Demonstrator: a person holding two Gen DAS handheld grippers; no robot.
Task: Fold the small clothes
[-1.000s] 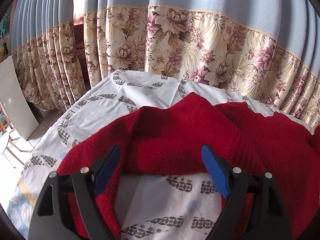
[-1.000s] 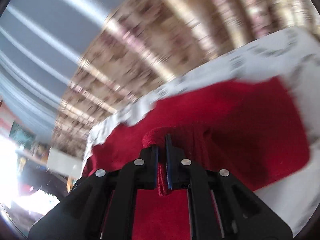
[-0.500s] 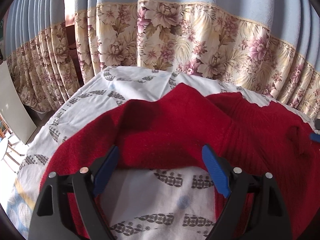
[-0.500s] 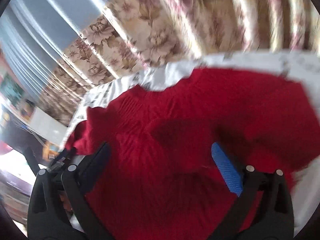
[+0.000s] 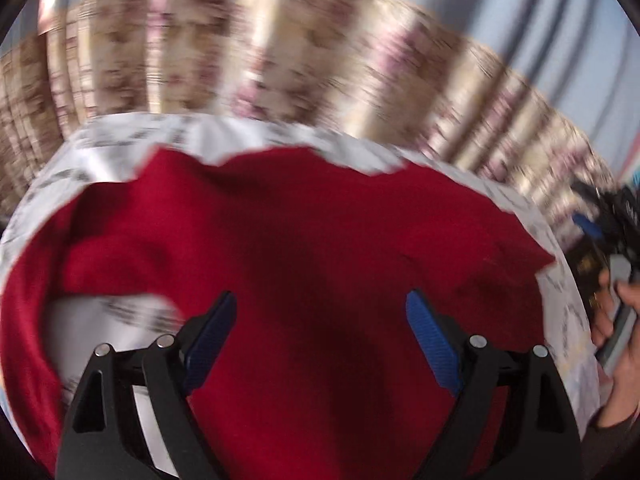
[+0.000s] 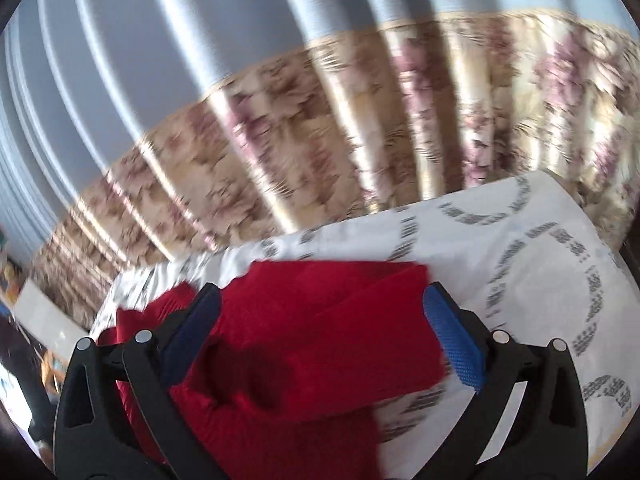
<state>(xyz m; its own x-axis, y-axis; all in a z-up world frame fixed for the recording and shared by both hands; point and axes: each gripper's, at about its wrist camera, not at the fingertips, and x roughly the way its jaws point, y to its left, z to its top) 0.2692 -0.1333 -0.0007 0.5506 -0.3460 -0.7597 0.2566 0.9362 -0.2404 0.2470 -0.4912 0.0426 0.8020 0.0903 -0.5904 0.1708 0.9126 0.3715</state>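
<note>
The pleated curtain (image 6: 280,128), plain blue on top with a cream and pink floral band below, fills the whole background behind the table (both views are smeared, so the flowers are mostly streaks). In front of it sits the table under a white cloth with grey dotted arc patterns (image 6: 540,264), and that cloth is the landmark for everything else.

Spread over most of the cloth is the dark red knitted garment (image 5: 320,240), rumpled and partly doubled over. In the left wrist view it covers the middle of the cloth, with a strip of white showing along the far edge and a pocket of cloth peeking out at the near left. In the right wrist view a thick folded flap of it (image 6: 340,320) lies on top of the rest, with bare cloth to the right of it.

The left gripper (image 5: 320,340), black arms with blue pads, hangs over the garment with its jaws spread wide. Nothing is pinched between them; the red knit is just underneath.

The right gripper (image 6: 320,336) is also spread wide above the folded flap, gripping nothing. It shows up again at the right edge of the cloth in the left wrist view (image 5: 600,236), held in the person's hand (image 5: 618,332) with a dark sleeve cuff below it.
</note>
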